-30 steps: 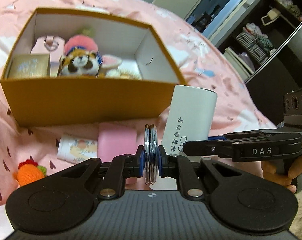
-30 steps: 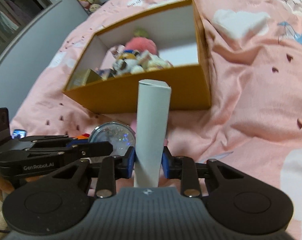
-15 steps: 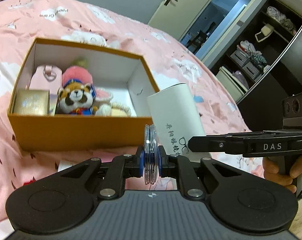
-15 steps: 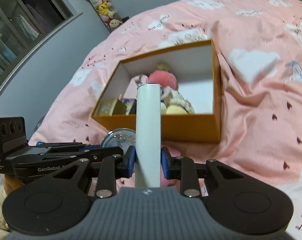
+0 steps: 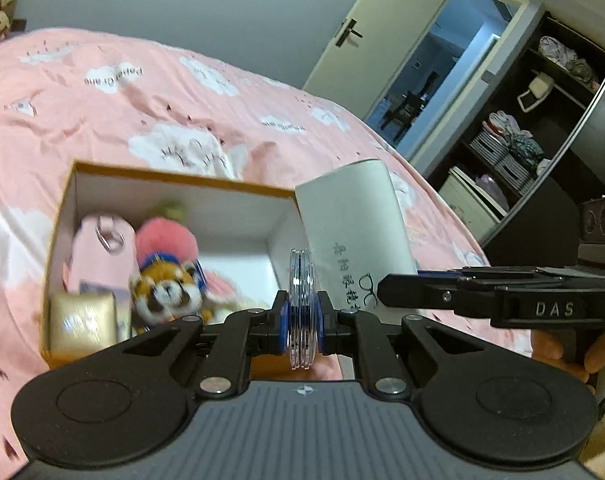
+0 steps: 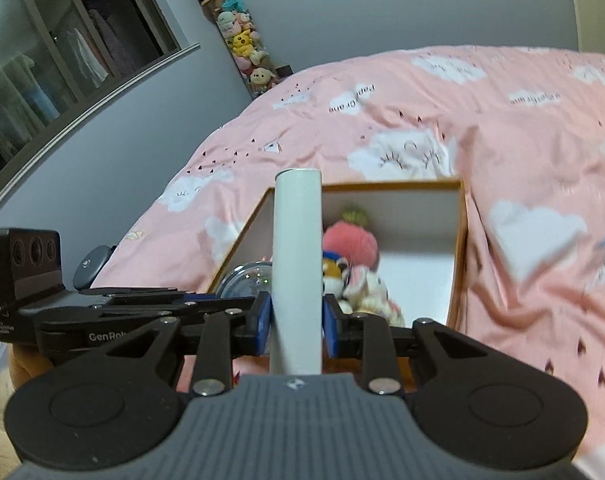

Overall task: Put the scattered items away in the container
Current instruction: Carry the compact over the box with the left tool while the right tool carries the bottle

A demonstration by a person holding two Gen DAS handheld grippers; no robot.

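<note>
Both grippers have gone up since a moment ago, so the orange box (image 5: 170, 264) now sits lower in each view and more of the pink bed (image 5: 142, 92) shows behind it. Clamped in the left gripper (image 5: 301, 316) is a thin clear round disc (image 5: 301, 304), held on its edge at the bottom middle of the left view, so it can probably drop straight in. Squeezed in the right gripper (image 6: 296, 316) is a flat white case (image 6: 297, 256), standing tall in the middle of the right view and hiding part of the box. Each item hangs in the air just short of the box's near wall. Inside are a red panda toy (image 5: 166, 292), a gold block (image 5: 82, 320) and a pink pouch (image 5: 102, 248), leaving bare white floor on the right where I think the new things fit.
</note>
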